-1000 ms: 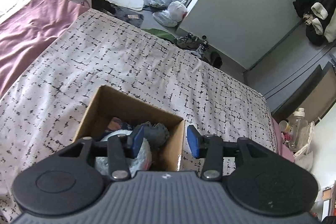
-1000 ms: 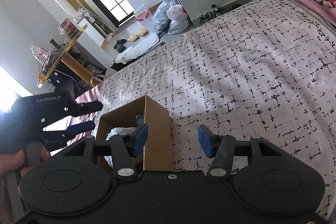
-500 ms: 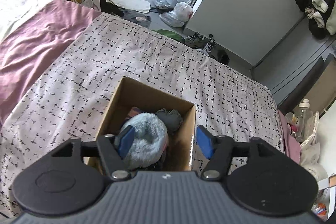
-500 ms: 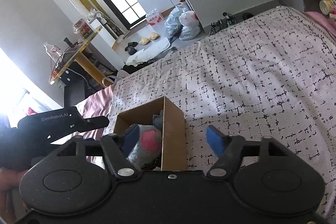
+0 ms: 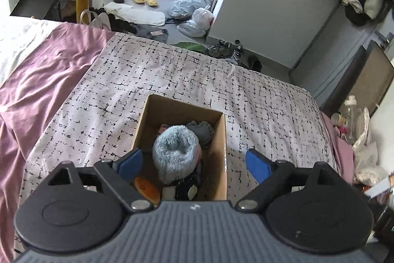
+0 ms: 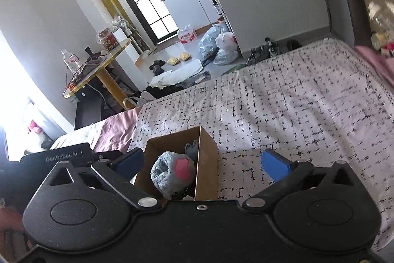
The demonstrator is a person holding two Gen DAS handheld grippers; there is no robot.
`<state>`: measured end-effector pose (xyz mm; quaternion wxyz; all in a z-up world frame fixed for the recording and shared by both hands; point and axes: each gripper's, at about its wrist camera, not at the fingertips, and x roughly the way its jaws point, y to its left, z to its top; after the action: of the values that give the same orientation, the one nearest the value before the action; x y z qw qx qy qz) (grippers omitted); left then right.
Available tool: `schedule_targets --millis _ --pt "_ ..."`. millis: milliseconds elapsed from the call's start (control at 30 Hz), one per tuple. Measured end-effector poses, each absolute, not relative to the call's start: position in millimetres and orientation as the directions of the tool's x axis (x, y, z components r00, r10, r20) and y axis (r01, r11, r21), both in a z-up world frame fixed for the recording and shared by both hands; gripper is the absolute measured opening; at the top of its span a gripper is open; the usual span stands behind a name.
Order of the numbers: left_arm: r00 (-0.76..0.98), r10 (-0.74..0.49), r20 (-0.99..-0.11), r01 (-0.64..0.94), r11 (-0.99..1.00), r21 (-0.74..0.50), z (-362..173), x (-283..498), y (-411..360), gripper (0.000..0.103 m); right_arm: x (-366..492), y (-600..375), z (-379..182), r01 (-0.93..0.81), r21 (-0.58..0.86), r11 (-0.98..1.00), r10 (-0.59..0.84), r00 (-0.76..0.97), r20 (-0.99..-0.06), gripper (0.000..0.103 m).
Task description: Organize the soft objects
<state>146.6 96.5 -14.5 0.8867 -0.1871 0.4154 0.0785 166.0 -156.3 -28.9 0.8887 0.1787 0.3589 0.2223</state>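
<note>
left gripper (image 5: 193, 163): risen above box (image 5: 216, 139), fingers spread wider | right gripper (image 6: 202, 164): lifted, fingers wider | blue sock (image 5: 176, 152): now resting free in box

The open-topped cardboard box (image 5: 222, 147) stands on the patterned bedspread (image 5: 270, 102), which lies flat and bare on the box's far and right sides. Inside, a fluffy blue roll (image 5: 176, 152) and a grey bundle (image 5: 200, 130) fill most of the opening, leaving a gap along the left wall.
</note>
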Motion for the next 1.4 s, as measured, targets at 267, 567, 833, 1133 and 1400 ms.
schedule_targets --millis 267,567,833,1133,1400 --pt "0.674 -0.012 -0.739 -0.244 0.940 -0.238 3 120 86 0.102 145 -158 -6 -0.288 0.394 0.873 0.477 0.675 -0.563 0.103" --pt "0.697 -0.009 -0.717 -0.216 0.951 -0.222 17 86 80 0.103 126 -166 6 -0.284 0.367 0.886 0.459 0.658 -0.597 0.103" --pt "0.717 -0.026 -0.697 -0.177 0.960 -0.218 28 55 66 0.103 100 -178 18 -0.298 0.338 0.893 0.448 0.670 -0.592 0.103" --pt "0.737 -0.024 -0.675 -0.145 0.970 -0.193 46 24 46 0.103 77 -182 33 -0.372 0.339 0.864 0.503 0.618 -0.604 0.103" --pt "0.748 -0.022 -0.663 -0.096 0.985 -0.141 62 0 23 0.103 55 -203 37 -0.383 0.354 0.853 0.522 0.632 -0.573 0.103"
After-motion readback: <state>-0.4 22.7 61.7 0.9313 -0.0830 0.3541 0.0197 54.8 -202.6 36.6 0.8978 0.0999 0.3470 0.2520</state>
